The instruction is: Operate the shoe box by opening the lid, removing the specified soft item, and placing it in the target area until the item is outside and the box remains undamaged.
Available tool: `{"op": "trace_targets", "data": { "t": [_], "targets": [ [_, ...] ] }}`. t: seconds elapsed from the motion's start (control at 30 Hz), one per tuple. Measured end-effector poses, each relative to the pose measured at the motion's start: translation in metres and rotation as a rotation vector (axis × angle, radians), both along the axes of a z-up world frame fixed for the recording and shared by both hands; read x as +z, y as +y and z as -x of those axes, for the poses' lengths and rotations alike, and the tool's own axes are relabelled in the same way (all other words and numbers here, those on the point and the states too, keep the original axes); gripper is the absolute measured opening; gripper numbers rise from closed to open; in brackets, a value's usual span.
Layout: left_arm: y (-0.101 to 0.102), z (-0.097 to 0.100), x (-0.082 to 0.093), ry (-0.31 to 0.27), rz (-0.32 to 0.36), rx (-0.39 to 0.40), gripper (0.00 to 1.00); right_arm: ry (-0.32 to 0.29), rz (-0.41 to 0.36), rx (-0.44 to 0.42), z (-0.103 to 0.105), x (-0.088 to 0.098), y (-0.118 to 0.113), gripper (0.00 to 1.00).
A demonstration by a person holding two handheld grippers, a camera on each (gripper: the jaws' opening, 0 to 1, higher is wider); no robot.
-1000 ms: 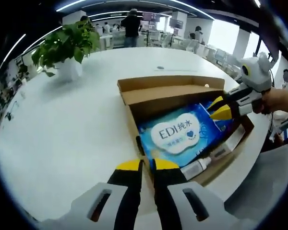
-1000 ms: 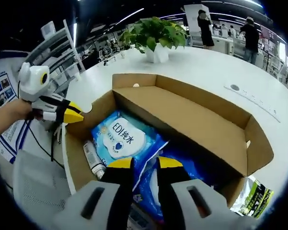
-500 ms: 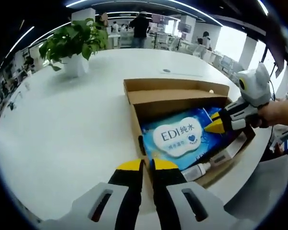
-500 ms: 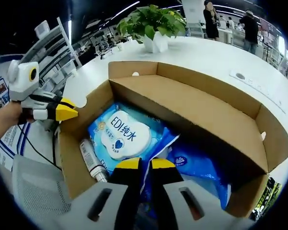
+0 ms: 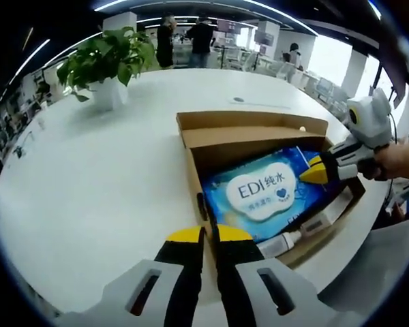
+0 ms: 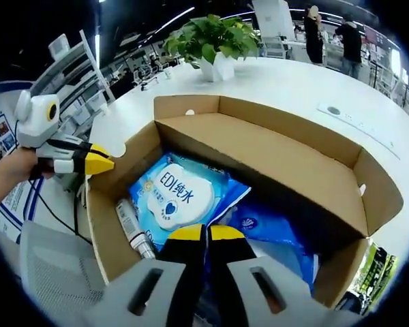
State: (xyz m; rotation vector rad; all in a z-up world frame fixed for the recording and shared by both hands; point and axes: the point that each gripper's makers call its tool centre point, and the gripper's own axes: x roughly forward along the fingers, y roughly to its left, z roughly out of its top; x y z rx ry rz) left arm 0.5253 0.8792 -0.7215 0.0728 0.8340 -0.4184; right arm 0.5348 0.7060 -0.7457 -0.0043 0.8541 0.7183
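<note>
Box (image 6: 286,170) is open on the table (image 5: 88,184), wipes pack (image 6: 174,197) lying flat inside beside a small bottle (image 6: 133,228). Our right gripper (image 6: 206,234) sits at the pack's near edge, jaws closed; can't tell if they've pinched any film. Left gripper (image 5: 202,235) is clenched on nothing, outside the box wall. We reckon the pack is soft, floppy and slick, so pinch a crimped edge, not the label.

shoe box (image 6: 286,157): plain brown cardboard
wet wipes pack (image 6: 177,197): blue, white cloud label
small bottle (image 6: 133,228): white
table (image 5: 88,177): white
potted plant (image 5: 105,58): green leaves, white pot
</note>
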Motion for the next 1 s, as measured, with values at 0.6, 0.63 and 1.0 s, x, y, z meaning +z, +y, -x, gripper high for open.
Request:
{"op": "trace_targets", "data": {
  "t": [0.6, 0.63, 1.0],
  "targets": [
    [-0.003, 0.003, 0.002, -0.002, -0.023, -0.014, 0.03, -0.053, 0.041, 0.023, 0.011, 0.016, -0.028, 0.00],
    [-0.004, 0.003, 0.002, -0.001, -0.028, -0.018, 0.03, -0.055, 0.041, 0.023, 0.012, 0.016, -0.029, 0.00],
    [-0.004, 0.000, 0.008, -0.025, -0.103, -0.088, 0.04, -0.048, 0.031, -0.007, 0.015, 0.012, -0.036, 0.00]
  ]
}}
